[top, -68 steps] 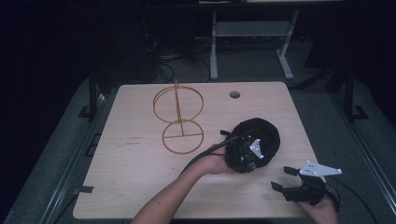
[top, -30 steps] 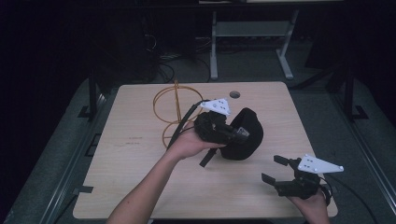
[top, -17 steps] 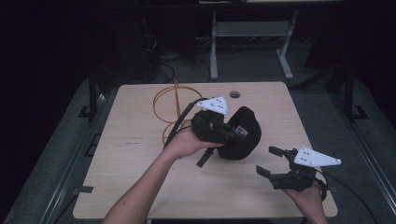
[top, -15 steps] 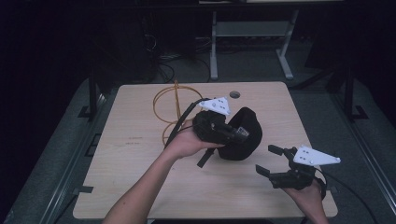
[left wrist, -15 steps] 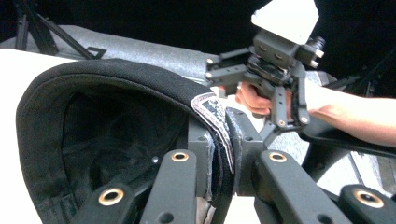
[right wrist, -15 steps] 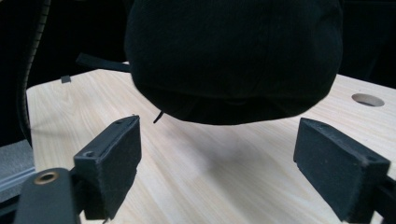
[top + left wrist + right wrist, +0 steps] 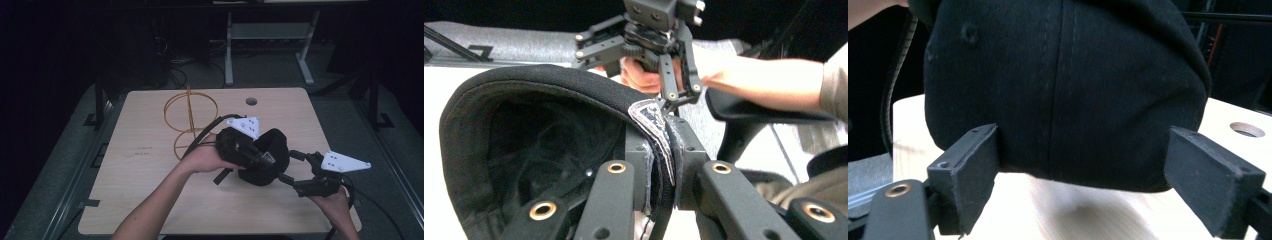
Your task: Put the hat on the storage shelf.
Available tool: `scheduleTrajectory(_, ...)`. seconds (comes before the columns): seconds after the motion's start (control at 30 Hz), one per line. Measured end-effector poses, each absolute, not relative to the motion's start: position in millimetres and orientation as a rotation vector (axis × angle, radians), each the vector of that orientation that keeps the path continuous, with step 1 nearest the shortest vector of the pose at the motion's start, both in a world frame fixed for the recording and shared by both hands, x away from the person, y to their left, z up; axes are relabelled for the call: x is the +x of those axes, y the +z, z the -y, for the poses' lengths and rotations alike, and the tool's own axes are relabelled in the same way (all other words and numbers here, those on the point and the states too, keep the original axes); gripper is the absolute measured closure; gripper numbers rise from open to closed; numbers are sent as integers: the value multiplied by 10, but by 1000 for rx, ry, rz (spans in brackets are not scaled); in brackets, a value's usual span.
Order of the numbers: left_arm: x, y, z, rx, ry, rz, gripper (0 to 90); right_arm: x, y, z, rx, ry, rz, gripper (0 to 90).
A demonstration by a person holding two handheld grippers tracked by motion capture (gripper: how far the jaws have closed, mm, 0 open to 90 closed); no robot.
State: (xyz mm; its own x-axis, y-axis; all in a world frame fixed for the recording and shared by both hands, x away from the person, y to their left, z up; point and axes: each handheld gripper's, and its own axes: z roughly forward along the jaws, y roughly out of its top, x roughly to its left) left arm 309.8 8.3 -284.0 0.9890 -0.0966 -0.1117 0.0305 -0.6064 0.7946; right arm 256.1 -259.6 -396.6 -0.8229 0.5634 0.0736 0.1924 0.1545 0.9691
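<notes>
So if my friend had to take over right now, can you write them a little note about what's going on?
Left gripper: shut on the rim of the black cap, holding it up off the table.
Right gripper: open, jaws either side of the cap's crown, not pinching it yet.
Gold wire stand: upright at the far left part of the table, nothing on it.
Done: cap picked up.
Left: probably grab the cap with the right gripper too, then most likely put it on the wire stand. That last bit is a guess.
</notes>
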Motion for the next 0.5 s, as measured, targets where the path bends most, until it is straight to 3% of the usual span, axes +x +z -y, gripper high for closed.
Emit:
scheduleTrajectory(0.07, 3091, -2842, -68, 2219, -175, 50, 811, 2562, -3973, 2599, 706, 1724, -2144, 238)
scheduleTrajectory(0.13, 3089, -2845, -41, 2224, -175, 62, 811, 2548, -4000, 2603, 644, 1764, -2141, 377)
scheduleTrajectory(0.23, 3088, -2846, 3, 2233, -175, 76, 811, 2543, -4019, 2602, 622, 1778, -2143, 449)
scheduleTrajectory(0.27, 3083, -2844, 21, 2235, -175, 81, 811, 2544, -4043, 2599, 602, 1793, -2146, 562)
scheduleTrajectory(0.3, 3080, -2842, 29, 2239, -178, 90, 811, 2544, -4043, 2599, 602, 1793, -2146, 562)
scheduleTrajectory(0.37, 3062, -2832, 48, 2246, -166, 98, 812, 2548, -4075, 2580, 591, 1819, -2137, 672)
scheduleTrajectory(0.4, 3062, -2832, 48, 2246, -166, 98, 812, 2548, -4075, 2580, 591, 1819, -2137, 672)
scheduleTrajectory(0.43, 3067, -2823, 38, 2249, -156, 95, 811, 2551, -4077, 2552, 581, 1821, -2138, 760)
scheduleTrajectory(0.5, 3079, -2813, 13, 2241, -160, 80, 811, 2550, -4070, 2537, 578, 1824, -2132, 823)
